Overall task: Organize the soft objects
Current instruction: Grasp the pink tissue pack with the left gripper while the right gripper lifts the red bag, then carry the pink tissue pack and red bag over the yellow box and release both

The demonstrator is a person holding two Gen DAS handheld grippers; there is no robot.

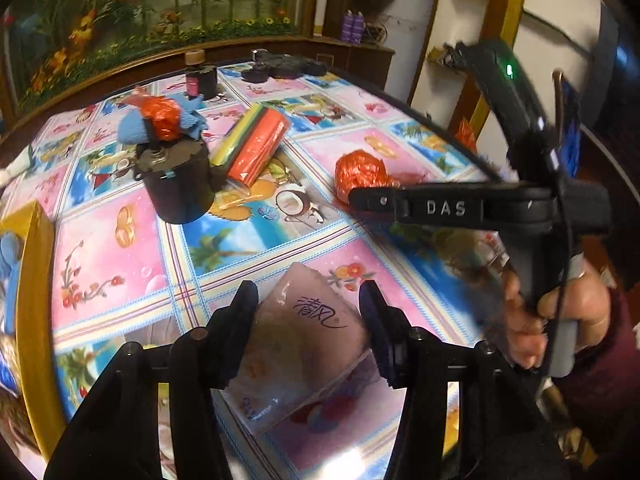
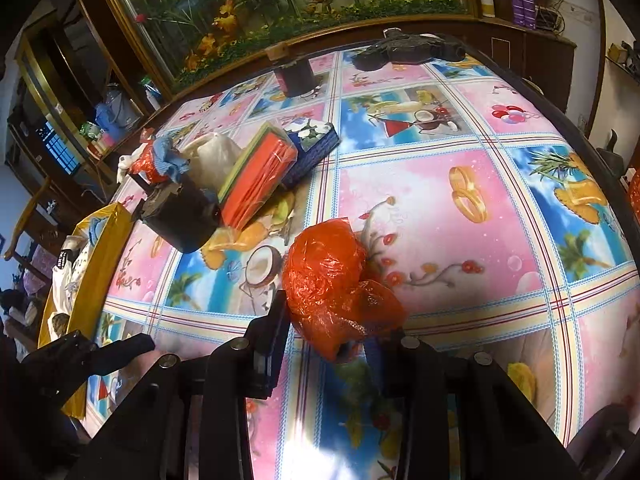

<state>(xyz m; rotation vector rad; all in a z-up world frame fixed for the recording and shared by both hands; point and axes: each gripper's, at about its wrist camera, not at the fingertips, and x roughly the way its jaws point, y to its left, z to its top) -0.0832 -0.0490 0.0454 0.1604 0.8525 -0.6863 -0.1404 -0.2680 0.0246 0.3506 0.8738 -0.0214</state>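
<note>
Tissue pack [image 1: 304, 344] sat between the left gripper [image 1: 308, 304] fingers near the table [image 1: 420, 152] front edge, and both fingers pressed its sides. Right gripper [image 2: 332, 320] pinched a crumpled orange bag [image 2: 332, 276]. Farther back, a colorful cloth roll [image 1: 256, 144] leaned on a black pot [image 1: 180, 188]. A yellow box [image 1: 38, 264] stood at the left edge.

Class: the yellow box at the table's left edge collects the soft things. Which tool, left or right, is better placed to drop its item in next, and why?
Probably the left. The left tool brackets the tissue pack, and the yellow box lies close beside it. The right tool pinches the orange bag farther across the table.
</note>
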